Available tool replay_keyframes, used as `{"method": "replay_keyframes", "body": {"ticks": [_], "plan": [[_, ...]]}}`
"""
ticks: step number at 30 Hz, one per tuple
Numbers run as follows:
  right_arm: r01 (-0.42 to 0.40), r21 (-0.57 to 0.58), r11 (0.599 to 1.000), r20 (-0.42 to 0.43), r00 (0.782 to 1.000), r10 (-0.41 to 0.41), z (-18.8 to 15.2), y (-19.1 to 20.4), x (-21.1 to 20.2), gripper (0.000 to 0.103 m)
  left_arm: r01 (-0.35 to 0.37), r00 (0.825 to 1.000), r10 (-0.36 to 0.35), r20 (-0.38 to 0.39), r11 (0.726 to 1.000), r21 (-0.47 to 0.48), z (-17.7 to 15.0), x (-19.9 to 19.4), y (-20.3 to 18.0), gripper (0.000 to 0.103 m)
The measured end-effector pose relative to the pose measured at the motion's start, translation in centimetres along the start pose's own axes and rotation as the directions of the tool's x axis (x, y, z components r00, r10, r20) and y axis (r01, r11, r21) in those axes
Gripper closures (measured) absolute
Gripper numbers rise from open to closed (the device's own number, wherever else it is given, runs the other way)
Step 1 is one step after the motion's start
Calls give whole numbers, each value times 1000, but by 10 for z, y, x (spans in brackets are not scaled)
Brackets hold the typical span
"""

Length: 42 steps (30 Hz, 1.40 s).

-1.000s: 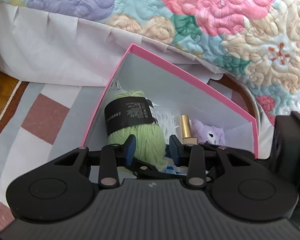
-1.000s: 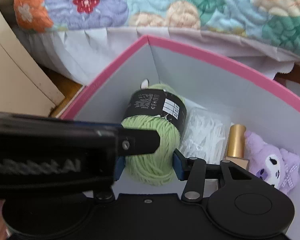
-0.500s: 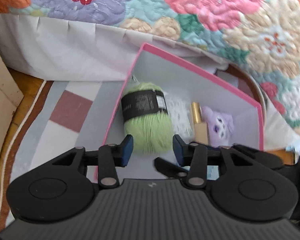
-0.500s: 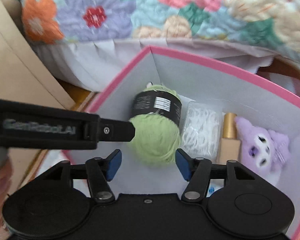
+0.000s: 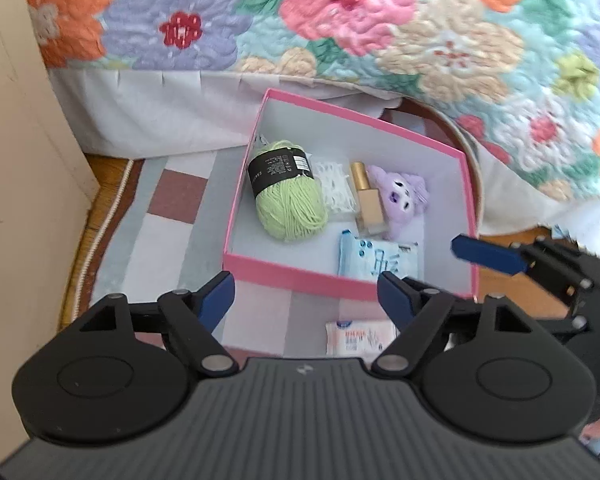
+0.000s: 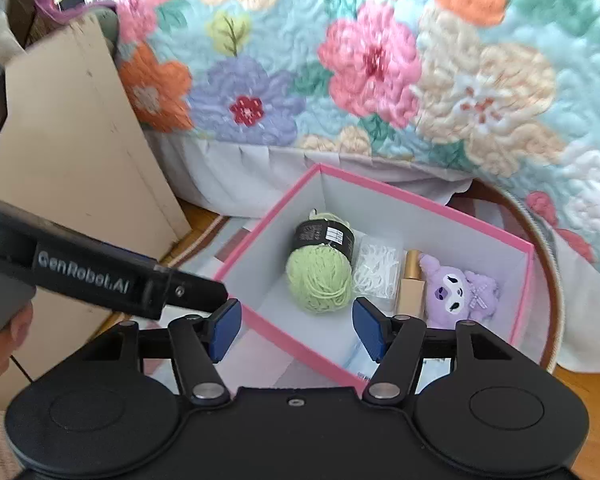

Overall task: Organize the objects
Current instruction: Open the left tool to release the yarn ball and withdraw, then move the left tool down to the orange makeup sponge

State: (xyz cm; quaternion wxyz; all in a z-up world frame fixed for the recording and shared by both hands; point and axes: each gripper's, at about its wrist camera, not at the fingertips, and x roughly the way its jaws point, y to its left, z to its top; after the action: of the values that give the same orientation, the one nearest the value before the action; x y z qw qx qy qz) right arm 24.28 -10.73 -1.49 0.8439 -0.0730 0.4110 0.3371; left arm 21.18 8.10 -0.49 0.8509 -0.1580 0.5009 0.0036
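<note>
L gripper: jaws wide, empty, above pink box near wall. R gripper: jaws wide, empty. Green yarn lies in box, far-left corner, beside white packet, likely packed in row to save space. Tissue pack outside box, prob. next.

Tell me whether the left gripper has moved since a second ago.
Yes. The left gripper has pulled back out of the pink box, which now looks smaller; its open fingertips sit outside the near wall.
</note>
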Motion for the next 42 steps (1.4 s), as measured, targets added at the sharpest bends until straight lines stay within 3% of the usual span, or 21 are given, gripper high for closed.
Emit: {"method": "replay_keyframes", "body": {"ticks": [3,10,19,31,38,42], "plan": [[16,-12,1000,25,1000,-16,-4,8,-29,30,-31,999,30,29,998,47,-10,-25,-10,17],[60,-74,995,8,998,-60,-19,34,-81,23,-21,999,13,51,986,162,-36,-76,-34,15],[46,-110,993,-27,998,-49,-42,56,-127,13,1,998,-14,63,978,211,-64,-114,-48,9],[14,-136,991,-74,997,-25,-77,62,-150,12,14,1000,-17,11,970,244,-93,-111,-52,3],[-16,-124,992,-89,996,5,-99,52,-137,12,33,999,-36,5,962,269,-104,-92,-56,0],[-118,-126,985,-46,993,113,-117,40,-112,12,48,999,-49,-6,961,271,-110,-67,-56,0]]}}
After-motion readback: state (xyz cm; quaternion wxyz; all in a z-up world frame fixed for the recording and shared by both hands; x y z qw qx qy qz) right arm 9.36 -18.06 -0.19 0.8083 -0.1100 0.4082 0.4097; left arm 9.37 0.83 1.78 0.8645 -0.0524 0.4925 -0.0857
